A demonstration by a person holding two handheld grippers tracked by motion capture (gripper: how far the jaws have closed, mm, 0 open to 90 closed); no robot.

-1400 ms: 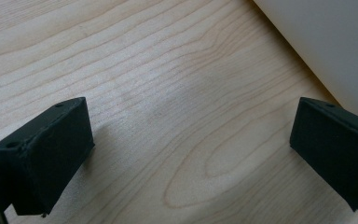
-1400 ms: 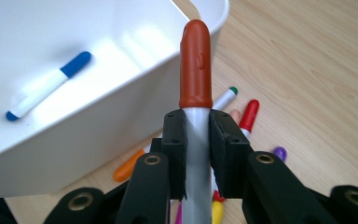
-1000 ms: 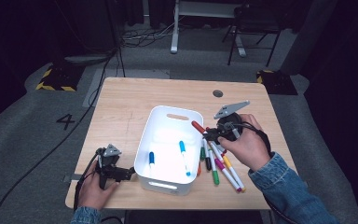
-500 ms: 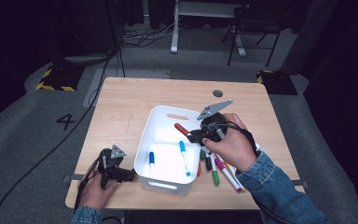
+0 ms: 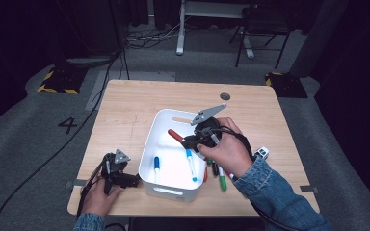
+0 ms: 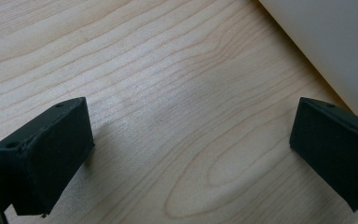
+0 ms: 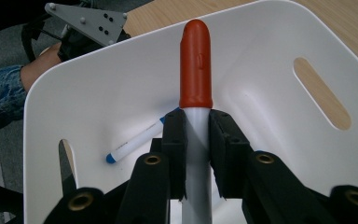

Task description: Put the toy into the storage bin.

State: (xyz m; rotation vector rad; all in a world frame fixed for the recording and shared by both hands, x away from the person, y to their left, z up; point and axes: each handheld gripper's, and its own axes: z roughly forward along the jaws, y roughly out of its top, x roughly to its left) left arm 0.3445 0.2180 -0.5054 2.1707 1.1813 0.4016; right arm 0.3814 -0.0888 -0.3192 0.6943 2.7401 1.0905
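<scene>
Red-capped marker (image 7: pixel 196 65): clamped by its white barrel between the fingers of the right gripper (image 7: pixel 196 140), red cap pointing ahead; in the high view it hangs over the white bin, cap toward 10 o'clock (image 5: pixel 176 135).
Right gripper: seen from above (image 5: pixel 192 142) at the bin's 3 o'clock rim, held in the person's right hand (image 5: pixel 226 151); fingers closed tight on the marker.
White bin (image 5: pixel 160 129): sits at the middle of the bench, long side running 12 to 6 o'clock, slot handles in its end walls.
Blue-capped markers in the bin: one (image 5: pixel 156 163) lies toward 7 o'clock on the bin floor, another (image 5: pixel 191 165) toward 5 o'clock.
Loose markers (image 5: pixel 220 176): a small bunch, a green one among them, lies on the bench just beside the bin at its 4 o'clock, partly under the right hand.
Left gripper (image 6: pixel 186 154): fingers wide apart with nothing between them, low over bare wood; from above (image 5: pixel 134 180) it sits at the bin's 8 o'clock, near the front edge.
Bench (image 5: pixel 125 101): pale wood.
</scene>
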